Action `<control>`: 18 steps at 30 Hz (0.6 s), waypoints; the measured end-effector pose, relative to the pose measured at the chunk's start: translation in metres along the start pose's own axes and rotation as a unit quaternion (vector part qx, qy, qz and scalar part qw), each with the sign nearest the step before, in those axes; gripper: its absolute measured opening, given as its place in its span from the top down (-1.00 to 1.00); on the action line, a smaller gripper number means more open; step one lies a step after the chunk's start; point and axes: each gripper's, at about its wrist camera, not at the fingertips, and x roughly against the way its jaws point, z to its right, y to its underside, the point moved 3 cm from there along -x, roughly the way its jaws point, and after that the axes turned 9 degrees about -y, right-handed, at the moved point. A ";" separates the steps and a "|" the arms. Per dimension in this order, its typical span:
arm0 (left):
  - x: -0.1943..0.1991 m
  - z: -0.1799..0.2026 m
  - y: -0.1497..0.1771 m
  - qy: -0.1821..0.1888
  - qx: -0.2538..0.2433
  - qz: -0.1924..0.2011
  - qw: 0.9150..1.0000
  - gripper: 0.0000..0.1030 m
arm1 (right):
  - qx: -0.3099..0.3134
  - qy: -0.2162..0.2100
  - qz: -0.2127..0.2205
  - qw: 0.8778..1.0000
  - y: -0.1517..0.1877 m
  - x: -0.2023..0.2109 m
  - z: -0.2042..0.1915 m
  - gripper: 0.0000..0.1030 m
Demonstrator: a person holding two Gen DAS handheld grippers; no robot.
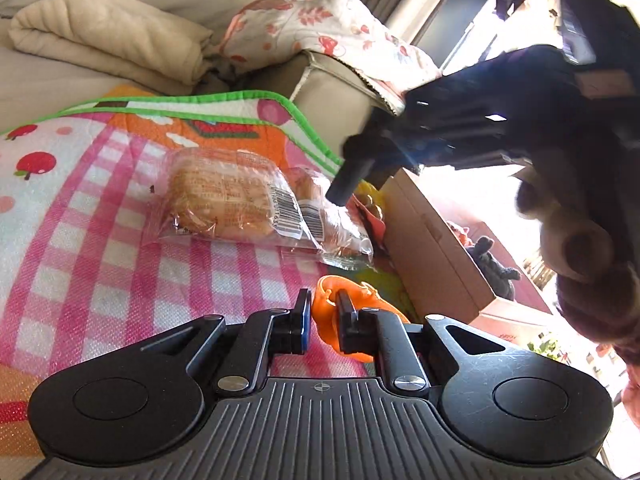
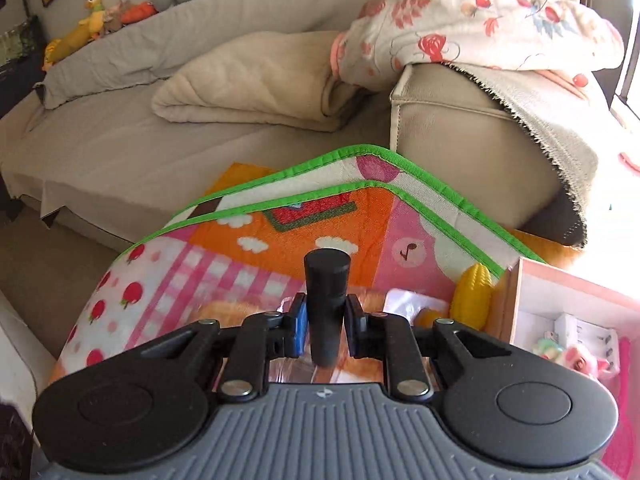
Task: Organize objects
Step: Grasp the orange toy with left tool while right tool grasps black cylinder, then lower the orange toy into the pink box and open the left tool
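1. The left gripper [image 1: 323, 312] is clamped on a small orange toy [image 1: 352, 320] just above the play mat [image 1: 80, 208]; it looks light and rubbery, so a mid-body pinch should suit.
2. The right gripper [image 2: 325, 322] is clamped across the middle of a black cylinder [image 2: 327, 300], rigid, smooth and possibly slippery.
3. Wrapped bread [image 1: 228, 200] lies on the mat beside the open cardboard box [image 1: 432, 248]; it is soft and crushable.

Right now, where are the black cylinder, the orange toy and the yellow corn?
black cylinder [image 2: 326, 280], right wrist view, upper body
orange toy [image 1: 326, 310], left wrist view, middle between fingers
yellow corn [image 2: 474, 294], right wrist view, middle
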 end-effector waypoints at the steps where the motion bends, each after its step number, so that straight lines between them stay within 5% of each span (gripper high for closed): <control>1: 0.000 0.001 0.000 -0.001 -0.002 0.001 1.000 0.71 | 0.003 -0.005 0.006 1.000 0.011 0.017 -0.002 0.64; 9: 0.003 0.012 0.003 -0.025 -0.042 0.001 0.999 0.72 | -0.024 0.010 0.052 0.998 0.104 0.125 0.024 0.64; 13: 0.017 0.028 0.015 -0.014 -0.058 -0.017 0.998 0.72 | -0.010 0.069 0.048 0.996 0.158 0.144 0.037 0.64; 18: 0.040 0.063 0.021 0.010 -0.090 -0.023 0.996 0.72 | -0.045 0.050 0.039 0.997 0.206 0.150 0.053 0.64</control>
